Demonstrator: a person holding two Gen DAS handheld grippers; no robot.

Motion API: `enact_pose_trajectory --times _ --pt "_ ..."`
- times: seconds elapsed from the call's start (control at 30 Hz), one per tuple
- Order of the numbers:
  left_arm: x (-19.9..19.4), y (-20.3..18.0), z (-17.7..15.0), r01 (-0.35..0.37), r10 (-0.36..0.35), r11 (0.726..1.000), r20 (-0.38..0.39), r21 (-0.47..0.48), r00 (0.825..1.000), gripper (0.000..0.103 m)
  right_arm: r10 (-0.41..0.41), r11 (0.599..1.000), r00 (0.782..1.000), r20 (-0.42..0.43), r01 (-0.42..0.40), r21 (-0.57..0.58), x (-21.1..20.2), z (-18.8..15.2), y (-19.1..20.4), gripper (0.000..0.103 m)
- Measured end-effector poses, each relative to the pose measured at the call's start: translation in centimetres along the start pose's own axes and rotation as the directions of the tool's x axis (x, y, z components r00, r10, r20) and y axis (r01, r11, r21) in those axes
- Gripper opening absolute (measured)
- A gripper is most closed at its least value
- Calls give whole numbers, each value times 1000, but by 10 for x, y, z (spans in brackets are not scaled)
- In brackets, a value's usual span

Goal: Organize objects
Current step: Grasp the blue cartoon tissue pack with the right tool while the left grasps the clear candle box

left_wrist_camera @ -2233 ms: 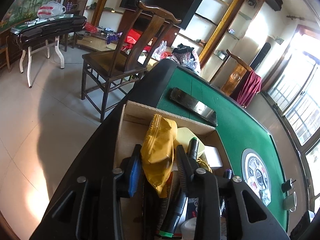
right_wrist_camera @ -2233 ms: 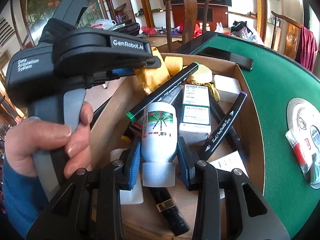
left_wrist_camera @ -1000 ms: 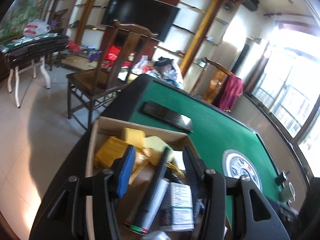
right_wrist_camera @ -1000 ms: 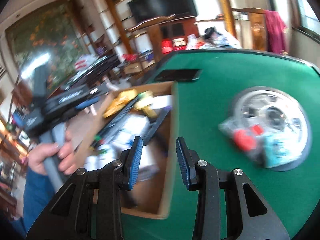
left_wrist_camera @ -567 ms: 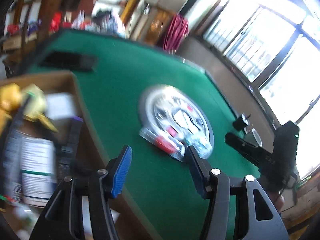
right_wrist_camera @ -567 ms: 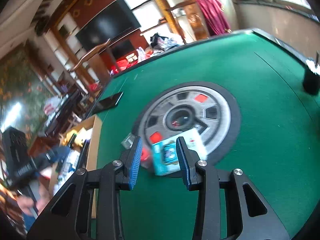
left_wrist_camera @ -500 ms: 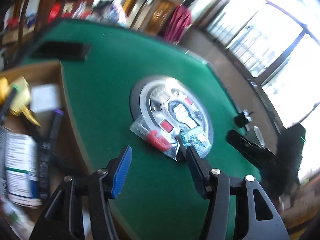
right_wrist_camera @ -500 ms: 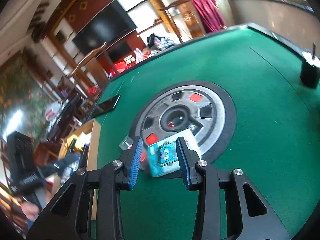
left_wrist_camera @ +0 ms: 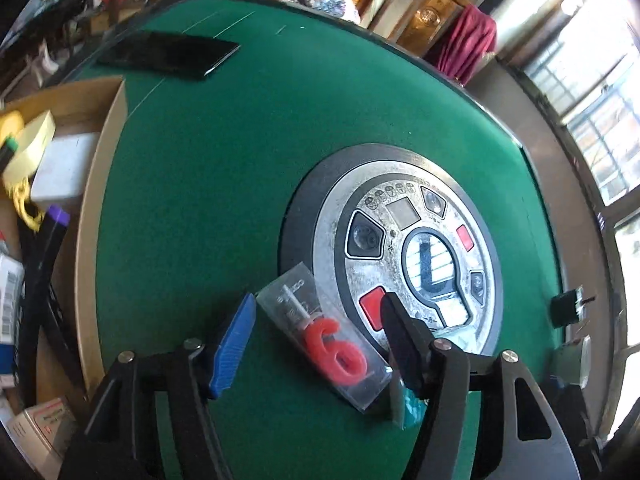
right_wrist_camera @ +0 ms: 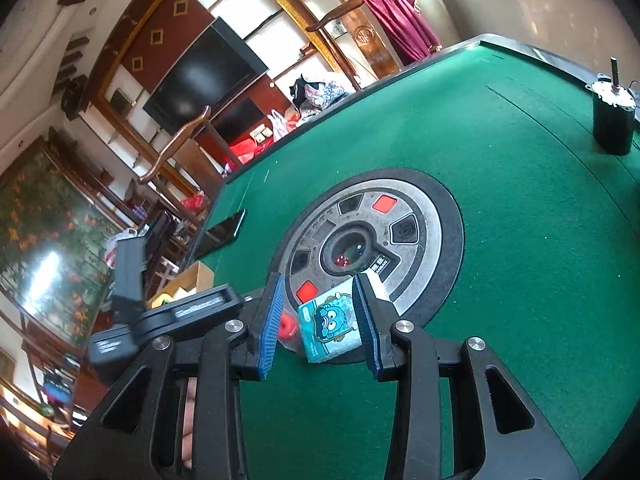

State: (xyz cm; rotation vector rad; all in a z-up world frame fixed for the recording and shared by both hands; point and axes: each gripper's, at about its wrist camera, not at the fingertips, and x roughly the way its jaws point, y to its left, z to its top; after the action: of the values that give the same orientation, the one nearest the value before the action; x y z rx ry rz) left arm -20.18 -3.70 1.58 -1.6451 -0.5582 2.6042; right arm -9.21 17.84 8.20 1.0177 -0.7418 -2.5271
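Candle pack (left_wrist_camera: 334, 338), light, stiff, slick plastic, lay on the felt at the dial's (left_wrist_camera: 404, 240) edge between my left gripper's (left_wrist_camera: 316, 342) opening jaws; I judged its long sides best; right gripper (right_wrist_camera: 318, 322) unclenched around the tissue pack (right_wrist_camera: 330, 326).

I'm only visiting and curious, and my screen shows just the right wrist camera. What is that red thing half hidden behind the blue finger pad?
Observer: The left wrist camera shows it whole: a red figure 6 sealed in a clear packet, lying on the green table.
Operator: Is anything grabbing it?
Observer: Not yet. The left gripper has the packet between its fingers, which are opening, and neither pad visibly presses on it.
Operator: And what's in that cardboard box?
Observer: In the cardboard box I see a purple-capped marker, a white carton and a yellowish tape roll.
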Motion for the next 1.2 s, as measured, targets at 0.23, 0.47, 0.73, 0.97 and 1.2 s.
enact_pose_trajectory --times 0.23,0.47,0.73,0.97,1.2 --pt "-10 -4 -16 -79 75 980 29 182 997 42 -21 1000 1000 7 21 -5 0 2 -3 35" --pt "-39 4 -75 9 -8 964 -5 264 1000 31 -48 999 999 -7 47 -11 5 1 -6 35" --pt "-53 7 -109 -47 6 926 109 374 994 31 -139 980 988 -70 128 -151 31 -8 9 52" --pt "-49 4 -109 -88 32 910 144 404 989 31 -248 909 963 -105 193 -370 62 -18 31 55" --pt "-46 3 -110 -110 43 907 170 406 985 32 -317 826 941 -122 210 -523 82 -27 41 55"
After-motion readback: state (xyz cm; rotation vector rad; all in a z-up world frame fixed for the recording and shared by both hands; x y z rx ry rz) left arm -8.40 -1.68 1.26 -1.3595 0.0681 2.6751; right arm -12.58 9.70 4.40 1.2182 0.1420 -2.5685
